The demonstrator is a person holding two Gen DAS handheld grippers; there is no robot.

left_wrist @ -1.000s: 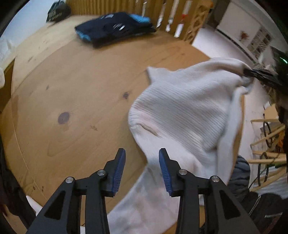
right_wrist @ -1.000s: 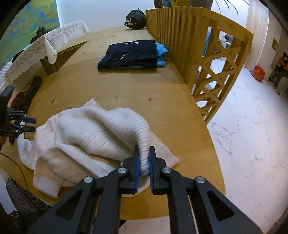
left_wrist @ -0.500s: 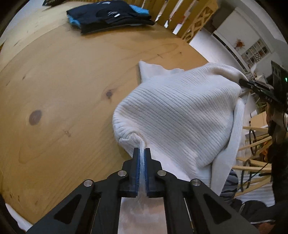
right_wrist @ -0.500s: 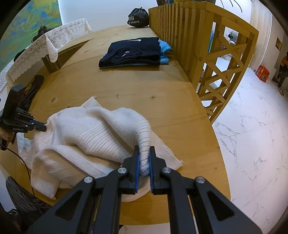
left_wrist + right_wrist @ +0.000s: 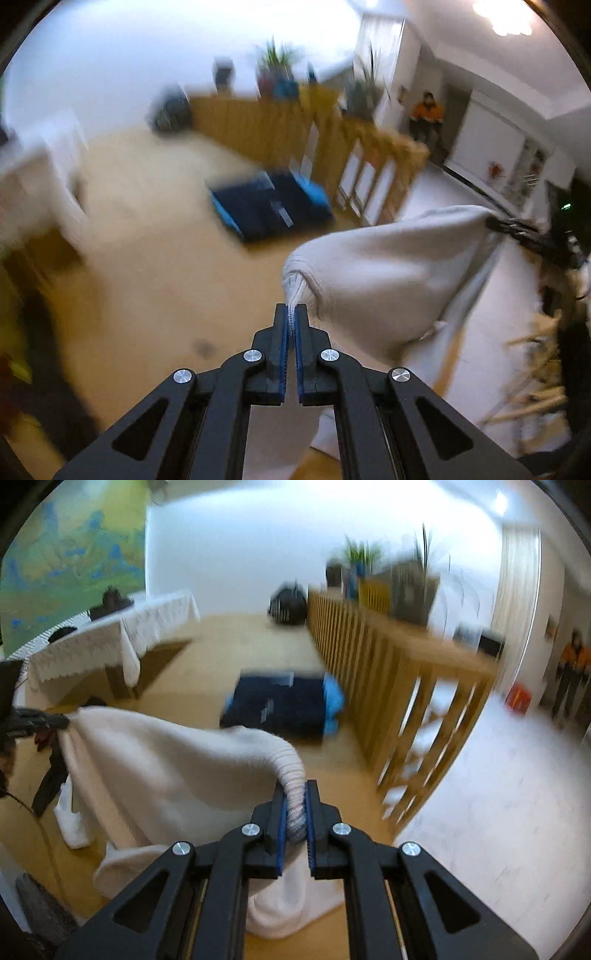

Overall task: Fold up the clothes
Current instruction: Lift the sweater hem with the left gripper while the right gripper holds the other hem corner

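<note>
A white ribbed sweater [image 5: 388, 273] hangs stretched in the air above the wooden table [image 5: 147, 280], held at two ends. My left gripper [image 5: 291, 317] is shut on one bunched edge of it. My right gripper [image 5: 295, 805] is shut on a thick ribbed fold of the sweater [image 5: 166, 760] at the other end. In the left wrist view the right gripper [image 5: 517, 229] shows at the sweater's far corner. In the right wrist view the left gripper [image 5: 40, 722] shows at the far left. The lower part of the sweater droops toward the table. Both views are blurred.
A folded dark navy and blue pile of clothes [image 5: 284, 705] lies on the table beside a wooden railing [image 5: 406, 686]. A black bag [image 5: 288, 603] sits at the table's far end. A lace-covered side table [image 5: 110, 642] stands at the left. A person in orange [image 5: 426, 114] sits far back.
Both grippers have lifted the sweater off the table and tilted upward, so the room now fills the views. The left gripper, open a second ago, closed on the sweater's edge.
</note>
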